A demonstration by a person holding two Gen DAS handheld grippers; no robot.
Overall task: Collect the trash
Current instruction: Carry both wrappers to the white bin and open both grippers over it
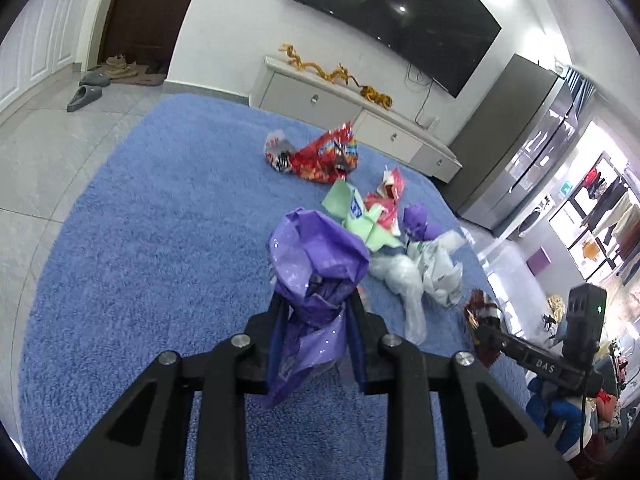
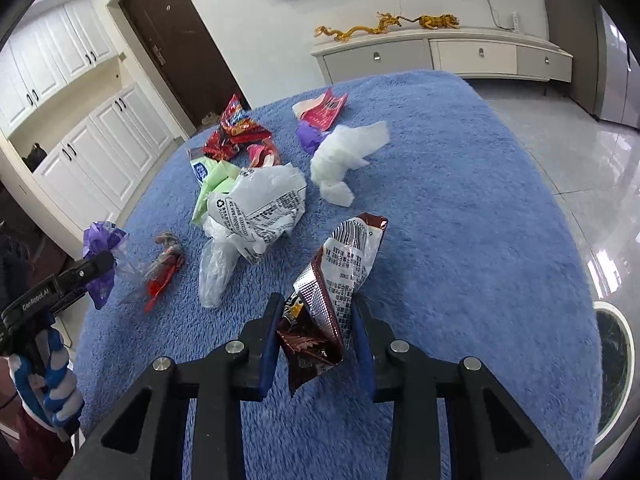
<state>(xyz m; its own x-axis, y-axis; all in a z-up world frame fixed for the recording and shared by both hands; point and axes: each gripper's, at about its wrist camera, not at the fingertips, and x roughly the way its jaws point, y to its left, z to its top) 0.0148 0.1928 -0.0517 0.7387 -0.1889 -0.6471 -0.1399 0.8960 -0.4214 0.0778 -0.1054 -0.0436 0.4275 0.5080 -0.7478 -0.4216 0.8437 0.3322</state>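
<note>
Inspecting the left side first, we find the left gripper [image 1: 316, 300] closed down on a crumpled purple plastic wrapper [image 1: 316, 264], lifted clear of the blue shag carpet [image 1: 152, 240]. Its fingers [image 1: 277, 320] stand narrowly apart, with the film bunched between them and a loose tail hanging below. We judge this wrapper very light, soft and crushable; it offers no stiffness, so the hold belongs on the thick gathered part, not on the trailing edge, which could slide out.

The right gripper [image 2: 316, 312] pinches a brown foil snack packet [image 2: 336, 276] near its lower folded end, the printed upper end standing free above the fingers [image 2: 269, 332]. The jaws are part closed, with the packet filling the gap. We judge the foil light but slick and springy; a grip across a crease should hold better than one on a flat face.

Uncollected trash lies on the carpet farther off: a small red wrapper [image 2: 164, 268] to the left, a white printed plastic bag [image 2: 256, 208] in the middle, a green packet [image 2: 212, 188] beyond it, red snack bags [image 2: 236, 132] at the far side, and a crumpled white tissue [image 2: 344, 160] to the right. All appear light and limp.

A round white-rimmed bin [image 2: 616, 364] shows at the near right edge; we cannot tell what is in it.
</note>
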